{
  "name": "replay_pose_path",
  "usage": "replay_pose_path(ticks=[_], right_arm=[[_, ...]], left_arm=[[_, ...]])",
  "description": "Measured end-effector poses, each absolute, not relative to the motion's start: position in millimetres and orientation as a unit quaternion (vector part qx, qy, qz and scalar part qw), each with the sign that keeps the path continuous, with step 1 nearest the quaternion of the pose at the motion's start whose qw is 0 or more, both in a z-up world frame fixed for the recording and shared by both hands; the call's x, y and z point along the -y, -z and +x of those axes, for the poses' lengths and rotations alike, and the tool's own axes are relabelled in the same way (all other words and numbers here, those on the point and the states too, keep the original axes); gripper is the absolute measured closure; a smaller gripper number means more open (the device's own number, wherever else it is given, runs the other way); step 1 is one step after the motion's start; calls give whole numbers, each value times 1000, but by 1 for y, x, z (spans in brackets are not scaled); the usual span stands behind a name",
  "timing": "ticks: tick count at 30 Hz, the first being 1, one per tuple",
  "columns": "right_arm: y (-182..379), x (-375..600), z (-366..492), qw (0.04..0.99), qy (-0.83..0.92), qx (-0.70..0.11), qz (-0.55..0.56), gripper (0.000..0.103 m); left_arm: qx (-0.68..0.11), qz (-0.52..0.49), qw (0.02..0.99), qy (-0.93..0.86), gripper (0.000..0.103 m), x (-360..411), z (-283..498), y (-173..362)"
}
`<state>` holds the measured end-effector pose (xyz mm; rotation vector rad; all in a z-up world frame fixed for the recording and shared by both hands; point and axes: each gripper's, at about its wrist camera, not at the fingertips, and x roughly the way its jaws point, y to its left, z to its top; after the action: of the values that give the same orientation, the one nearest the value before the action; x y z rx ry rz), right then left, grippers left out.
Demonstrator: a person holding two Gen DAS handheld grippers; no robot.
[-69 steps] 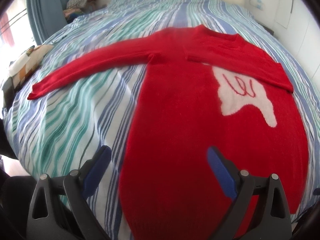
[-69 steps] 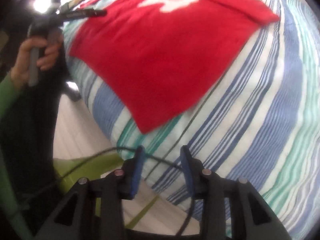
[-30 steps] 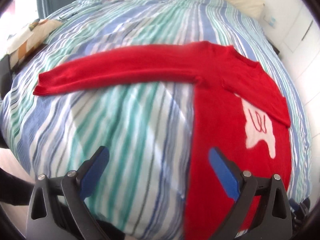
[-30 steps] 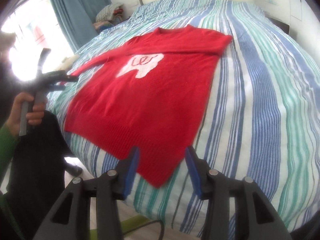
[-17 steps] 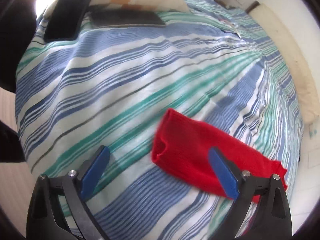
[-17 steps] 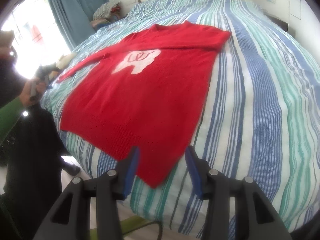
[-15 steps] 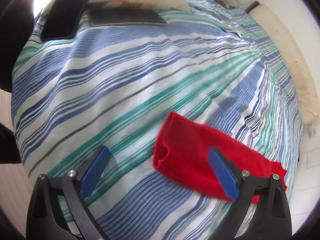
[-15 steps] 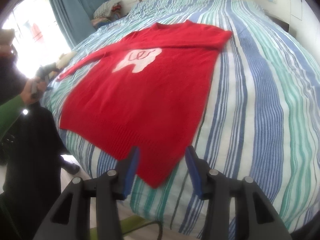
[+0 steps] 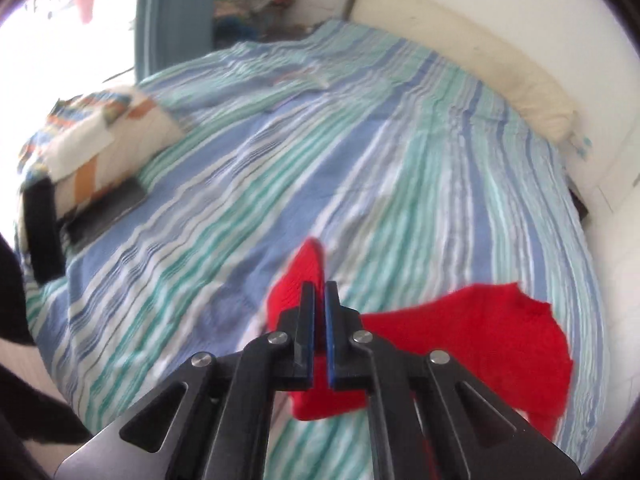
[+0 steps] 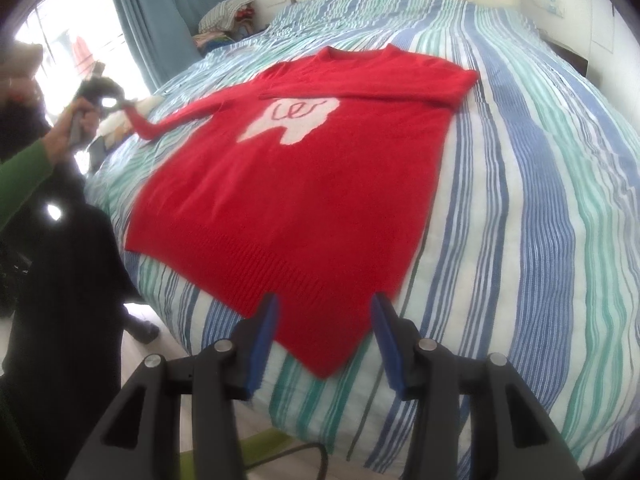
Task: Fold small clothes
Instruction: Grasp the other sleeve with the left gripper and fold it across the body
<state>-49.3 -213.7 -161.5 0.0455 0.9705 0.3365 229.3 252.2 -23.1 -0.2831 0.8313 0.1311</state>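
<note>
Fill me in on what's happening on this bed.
A person is folding a red knit sweater with a white patch spread flat on the blue-and-green striped bedspread. The left tongs are shut on the cuff of the sweater's outstretched sleeve, lifting it off the bed. The right tongs hang open over the hem's near corner, gripping nothing. The other sleeve already lies folded across the chest.

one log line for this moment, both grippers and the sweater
left gripper: shut on sleeve cuff, lifted | right gripper: open, at hem | red sweater: flat on striped bed, other sleeve folded across chest
</note>
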Motion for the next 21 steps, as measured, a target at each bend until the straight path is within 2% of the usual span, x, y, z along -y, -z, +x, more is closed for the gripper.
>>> replay_pose_path(ticks=[5,7,10,11,13,14,15,17,19,21], right_arm=[[161,217,-49,871,-166,-460,38,56],[161,220,-49,872,-164,-458,46,55],[159,226,-50,875,-161,-454,57,55],[158,227,-50,875,-159,-453,61,55],[158,231,-49,876,-158,-450,69,55],[158,233,-49,876,-157,-450,73,54],[158,234,-48,876,-156,-450,77,54],[159,239,-48,876,-153,-450,86,54],[159,243,-49,876,-150,-449,95,54],[159,248,-49,876,-147,-447,106,53]], left_arm=[[-361,-43,926,99,101,-95,242,-42],[-358,-12,921,154,101,-35,245,-45],[-370,24,906,202,99,40,247,-23],[-381,35,900,210,95,60,248,-10],[-425,50,877,219,62,90,252,27],[-442,54,870,212,35,97,253,45],[-445,56,870,205,32,97,249,58],[-448,48,870,201,32,84,233,72],[-454,27,870,190,32,53,226,79],[-452,15,878,158,27,20,215,84]])
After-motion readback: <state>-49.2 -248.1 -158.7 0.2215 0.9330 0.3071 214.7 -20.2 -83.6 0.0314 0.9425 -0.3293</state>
